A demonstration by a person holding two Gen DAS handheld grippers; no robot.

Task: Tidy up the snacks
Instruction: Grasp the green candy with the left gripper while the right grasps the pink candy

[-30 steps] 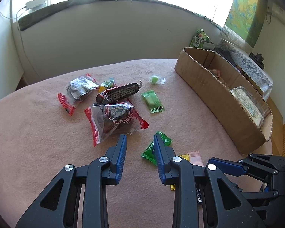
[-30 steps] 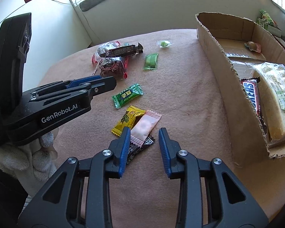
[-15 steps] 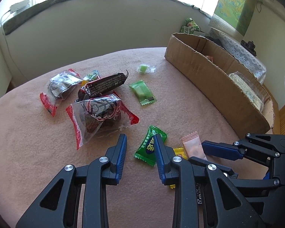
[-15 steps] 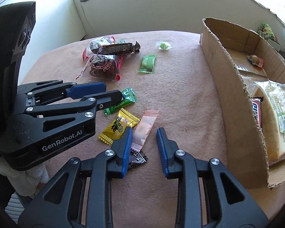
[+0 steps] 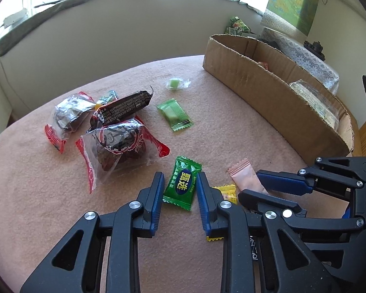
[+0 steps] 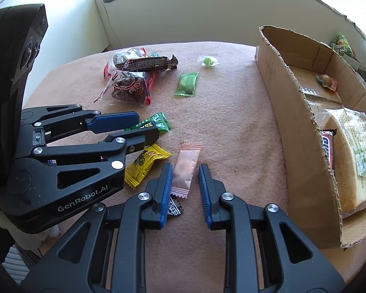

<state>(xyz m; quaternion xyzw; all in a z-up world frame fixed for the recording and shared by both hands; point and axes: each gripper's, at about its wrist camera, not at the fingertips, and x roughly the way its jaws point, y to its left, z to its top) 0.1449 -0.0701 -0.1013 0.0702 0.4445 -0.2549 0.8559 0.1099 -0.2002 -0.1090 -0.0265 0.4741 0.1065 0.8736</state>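
Green foil marks the candy (image 5: 183, 185) lying flat on the pink cloth (image 5: 231, 134), set between the narrow, closing jaws of the left gripper (image 5: 179, 183); the pads are not yet pressing it. Just beside it, the pink sachet (image 6: 186, 166) lies between the right gripper's (image 6: 184, 173) jaws, which are also closing without pinching it. A yellow candy (image 6: 145, 163) rests between the two. Beyond them sit dark wrapped cakes (image 5: 119, 144), and the cardboard box (image 6: 292, 112) stands to the right.
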